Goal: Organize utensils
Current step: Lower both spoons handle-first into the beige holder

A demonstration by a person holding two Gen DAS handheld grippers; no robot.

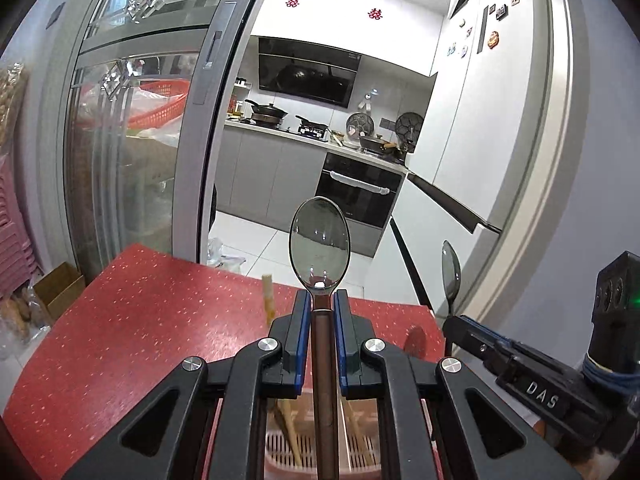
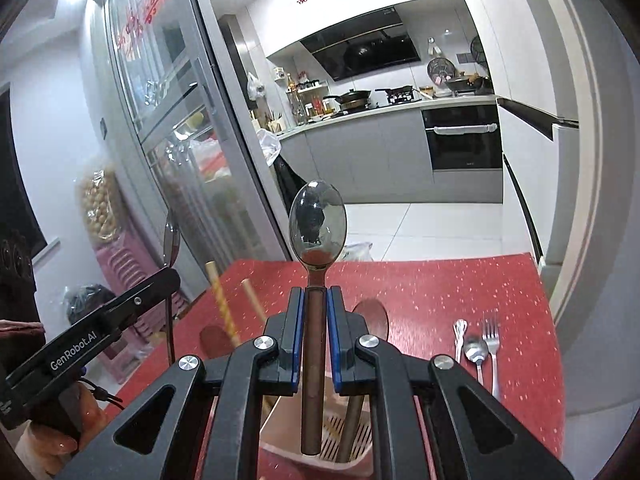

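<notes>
My left gripper (image 1: 322, 300) is shut on a steel spoon (image 1: 319, 240) with a brown handle, bowl up, its handle hanging over the pink utensil holder (image 1: 320, 454). My right gripper (image 2: 312, 298) is shut on a second such spoon (image 2: 318, 218), handle end just above the pink holder (image 2: 360, 464). Each gripper shows in the other's view: the right one (image 1: 450, 316) with its spoon (image 1: 451, 270), the left one (image 2: 172, 276) with its spoon (image 2: 171, 242). Chopsticks (image 2: 224, 300) and a wooden spoon (image 2: 372, 320) stand in the holder.
The red speckled table (image 2: 460, 288) carries a fork (image 2: 491, 344), a small spoon (image 2: 475, 350) and a small whisk-like tool (image 2: 460, 334) at the right. A glass sliding door (image 1: 132, 140) stands at the left; the kitchen lies beyond the table's far edge.
</notes>
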